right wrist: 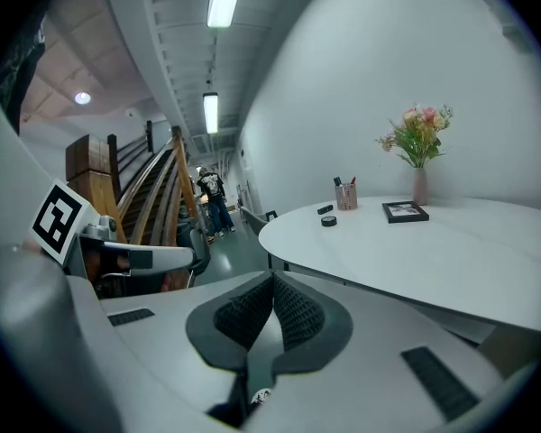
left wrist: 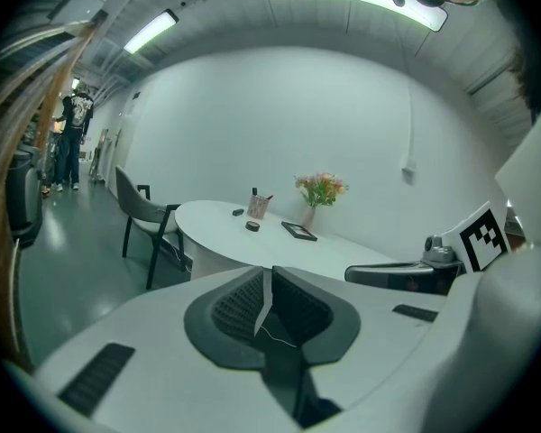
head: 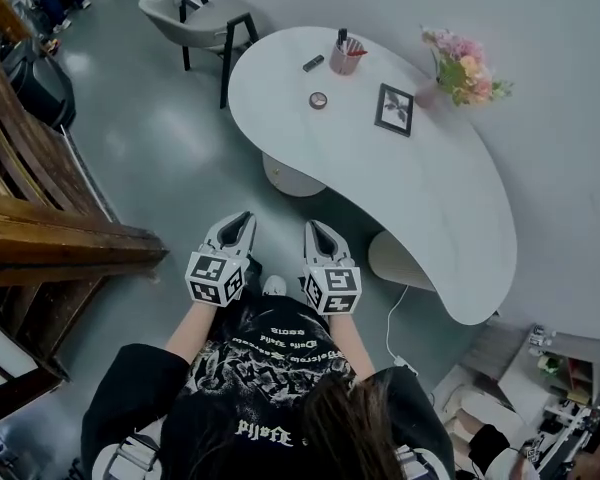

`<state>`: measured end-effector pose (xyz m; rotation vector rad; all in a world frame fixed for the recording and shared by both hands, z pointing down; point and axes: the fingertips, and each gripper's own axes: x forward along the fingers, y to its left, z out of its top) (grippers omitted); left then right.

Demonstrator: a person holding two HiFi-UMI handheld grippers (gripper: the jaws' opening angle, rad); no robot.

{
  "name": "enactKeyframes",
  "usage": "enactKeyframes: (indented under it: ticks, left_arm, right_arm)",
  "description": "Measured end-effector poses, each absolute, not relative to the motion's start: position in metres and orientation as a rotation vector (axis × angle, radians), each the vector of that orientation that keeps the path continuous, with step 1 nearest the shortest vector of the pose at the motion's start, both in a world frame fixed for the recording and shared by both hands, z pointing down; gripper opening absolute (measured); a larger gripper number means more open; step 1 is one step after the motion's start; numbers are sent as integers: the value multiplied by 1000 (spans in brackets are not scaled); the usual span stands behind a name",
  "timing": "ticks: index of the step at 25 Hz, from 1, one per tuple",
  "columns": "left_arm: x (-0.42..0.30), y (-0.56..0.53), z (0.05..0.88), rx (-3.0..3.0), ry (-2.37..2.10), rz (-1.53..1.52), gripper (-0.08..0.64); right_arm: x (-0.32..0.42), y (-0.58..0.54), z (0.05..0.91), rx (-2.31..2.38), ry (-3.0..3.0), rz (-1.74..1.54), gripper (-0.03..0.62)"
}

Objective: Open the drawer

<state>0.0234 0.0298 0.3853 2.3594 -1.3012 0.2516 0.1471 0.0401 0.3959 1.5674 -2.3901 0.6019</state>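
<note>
My left gripper (head: 242,220) and right gripper (head: 315,230) are held side by side over the grey floor, both pointing toward the white curved table (head: 420,188). In the left gripper view the left gripper (left wrist: 269,271) has its dark ribbed pads pressed together with nothing between them. The right gripper (right wrist: 272,278) also has its pads meeting at the tips and is empty. The table (right wrist: 433,251) lies just ahead to the right. No drawer shows plainly in any view.
On the table stand a pen cup (head: 346,56), a picture frame (head: 394,109) and a vase of flowers (head: 460,68). A chair (head: 205,18) is at its far end. A wooden staircase (head: 40,228) runs along the left. A small shelf unit (head: 565,363) stands at the lower right.
</note>
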Motion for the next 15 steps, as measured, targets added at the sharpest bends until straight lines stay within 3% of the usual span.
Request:
enactKeyframes:
  ticks: [15]
  left_arm:
    - [-1, -63, 395, 2487, -1113, 371, 29]
  right_arm:
    - [115, -42, 404, 1696, -2241, 645, 26]
